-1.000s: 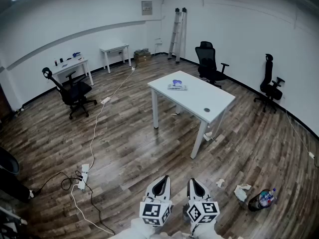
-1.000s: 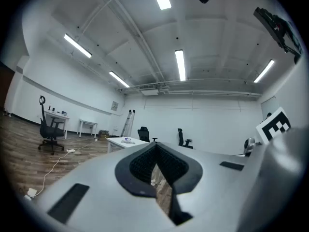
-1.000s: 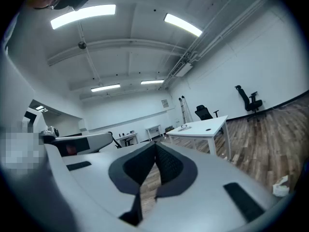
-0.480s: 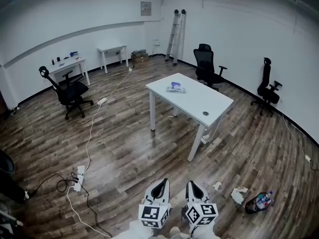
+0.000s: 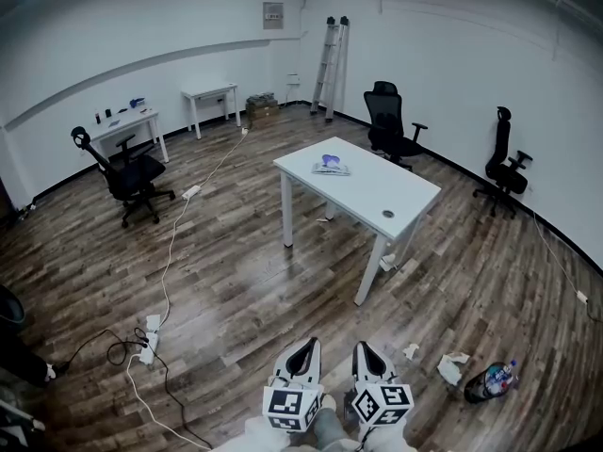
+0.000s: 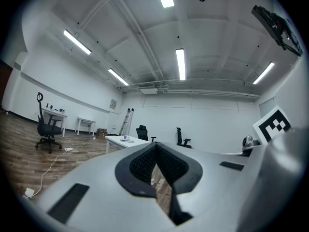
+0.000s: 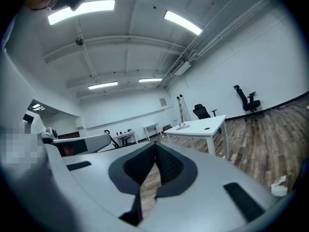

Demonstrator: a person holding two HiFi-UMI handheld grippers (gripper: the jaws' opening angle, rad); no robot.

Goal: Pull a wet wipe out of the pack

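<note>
Holds left gripper (image 5: 304, 348) and right gripper (image 5: 366, 348) side by side at the near edge, above the wood floor (image 5: 236, 281), each with jaws together, nothing between. Leaves wet wipe pack (image 5: 331, 165) far off on the white worktop (image 5: 382, 191), toward its far left corner.

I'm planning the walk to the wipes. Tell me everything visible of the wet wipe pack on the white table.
The pack is small, flat and soft-looking, pale with a blue-purple patch on top. It lies near the far left end of the white table, touched only by the tabletop. Too small to tell whether its flap is open.
</note>
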